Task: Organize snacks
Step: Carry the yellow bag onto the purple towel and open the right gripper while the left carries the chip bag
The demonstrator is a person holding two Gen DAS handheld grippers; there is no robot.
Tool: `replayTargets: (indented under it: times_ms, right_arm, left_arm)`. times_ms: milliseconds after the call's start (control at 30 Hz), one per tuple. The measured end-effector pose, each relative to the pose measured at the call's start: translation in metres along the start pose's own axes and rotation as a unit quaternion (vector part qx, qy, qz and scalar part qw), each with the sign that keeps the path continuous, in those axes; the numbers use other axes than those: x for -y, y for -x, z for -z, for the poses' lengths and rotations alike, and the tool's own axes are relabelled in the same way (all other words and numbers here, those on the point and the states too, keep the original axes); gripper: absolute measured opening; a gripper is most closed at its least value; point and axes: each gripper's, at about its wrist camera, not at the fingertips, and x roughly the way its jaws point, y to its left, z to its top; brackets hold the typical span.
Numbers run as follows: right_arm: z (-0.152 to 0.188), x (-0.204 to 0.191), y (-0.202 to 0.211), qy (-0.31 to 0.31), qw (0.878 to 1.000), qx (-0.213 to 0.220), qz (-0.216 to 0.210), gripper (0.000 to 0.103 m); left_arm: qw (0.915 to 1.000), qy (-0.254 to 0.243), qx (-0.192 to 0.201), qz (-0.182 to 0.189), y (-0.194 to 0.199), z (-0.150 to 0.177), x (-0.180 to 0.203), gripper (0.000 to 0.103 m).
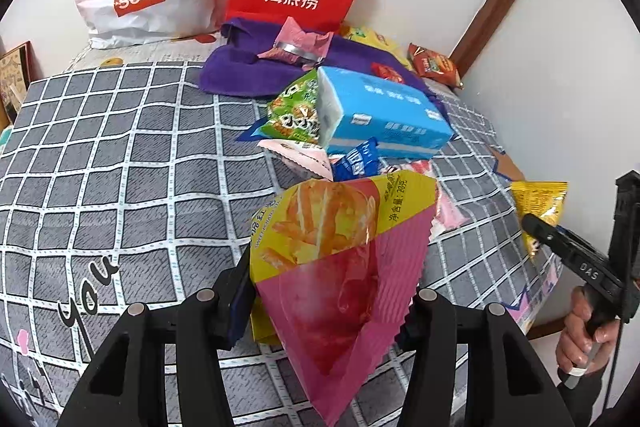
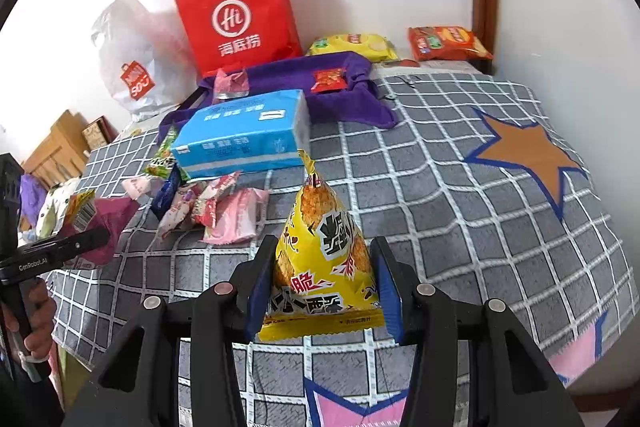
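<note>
Two grippers, each pinching a snack. Our left gripper [image 1: 324, 307] is closed on a pink-and-yellow fries bag [image 1: 340, 267], lifted above the checked bedspread [image 1: 120, 167]. Our right gripper [image 2: 322, 287] clamps a yellow triangular snack pack [image 2: 324, 267]. At twelve o'clock lies the snack pile with a blue tissue pack [image 2: 244, 135] on top; beyond it, a purple cloth [image 2: 280, 75] and a red paper bag [image 2: 236, 19].

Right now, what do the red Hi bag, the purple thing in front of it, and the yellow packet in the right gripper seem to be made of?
Red Hi bag: probably matte paper, with stiff flat sides and twisted cord handles.
Purple cloth: soft, fuzzy fabric lying in limp folds, maybe fleece or towelling.
Yellow snack packet: glossy printed plastic film, crinkled, with a crimped seam.
</note>
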Motion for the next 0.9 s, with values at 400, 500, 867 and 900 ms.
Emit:
replayTargets:
  times_ms: [400,500,867,900]
  right_arm:
    - [-0.044,-0.008,-0.01,0.023,1.0,-0.002,0.007,0.047]
    - [-0.061,-0.011,-0.01,0.019,1.0,0.007,0.002,0.047]
    - [-0.125,-0.034,-0.012,0.055,0.997,0.054,0.016,0.047]
    - [-0.132,-0.035,-0.013,0.056,0.997,0.057,0.015,0.047]
  left_arm:
    - [0.999,-0.023,0.01,0.036,0.006,-0.028,0.025,0.051]
    - [0.9988,-0.028,0.018,0.035,0.008,-0.041,0.032,0.051]
    - [0.9973,-0.056,0.045,0.014,0.005,-0.105,0.056,0.052]
    - [0.9971,-0.058,0.048,0.012,0.004,-0.11,0.057,0.052]
